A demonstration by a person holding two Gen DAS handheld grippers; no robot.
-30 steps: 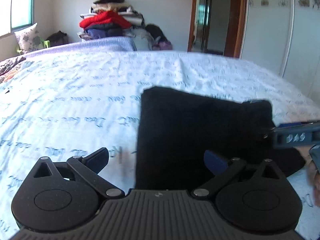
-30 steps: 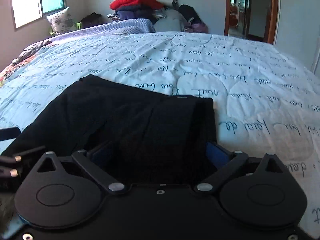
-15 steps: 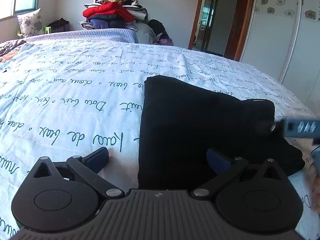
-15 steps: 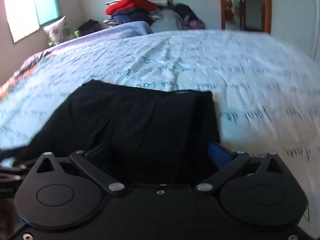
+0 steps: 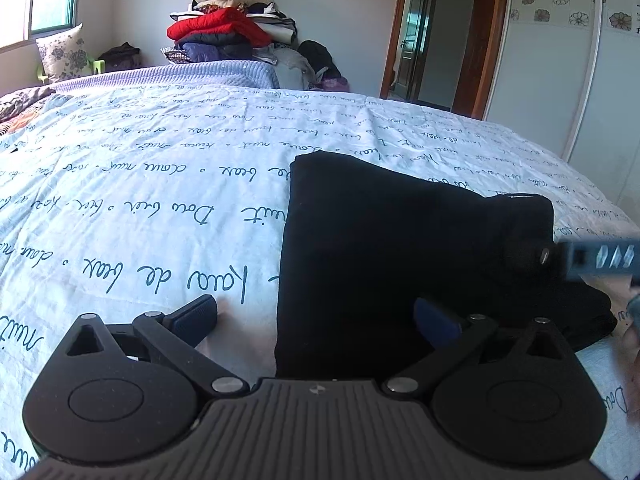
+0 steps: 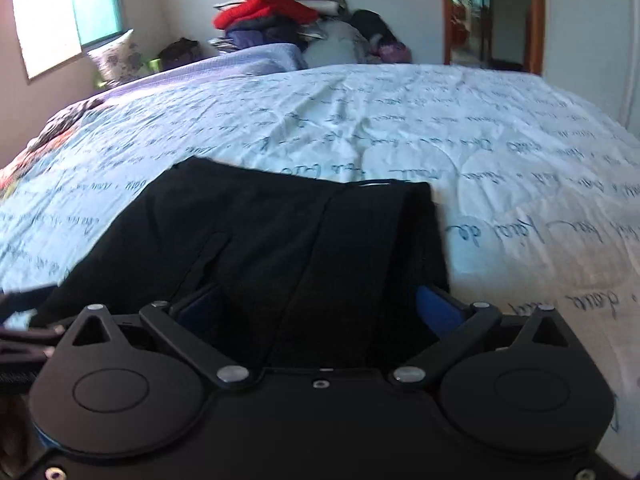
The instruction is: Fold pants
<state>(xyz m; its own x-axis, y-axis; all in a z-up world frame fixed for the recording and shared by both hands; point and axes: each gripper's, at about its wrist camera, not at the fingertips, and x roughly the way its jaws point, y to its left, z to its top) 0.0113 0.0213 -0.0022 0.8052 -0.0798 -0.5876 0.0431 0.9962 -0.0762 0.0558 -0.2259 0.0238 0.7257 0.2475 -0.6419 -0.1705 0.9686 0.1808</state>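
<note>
The black pants (image 5: 400,240) lie folded into a compact rectangle on the bed; they also show in the right wrist view (image 6: 280,248). My left gripper (image 5: 316,314) is open over the near left edge of the pants, its left finger above the sheet and its right finger above the cloth. My right gripper (image 6: 316,304) is open over the near right part of the pants, holding nothing. One of its blue fingers (image 5: 592,258) shows at the right edge of the left wrist view, above the pants' right side.
The pants lie on a white bed sheet with blue handwriting print (image 5: 160,184). A pile of clothes with a red jacket (image 5: 224,32) stands beyond the far edge. A doorway (image 5: 424,40) and a white wardrobe (image 5: 568,60) are at the right, a window (image 6: 68,12) at the left.
Both grippers have lifted a little and tilted, so the views shifted. The pants lie still in the same folded shape. Both grippers stayed open.
</note>
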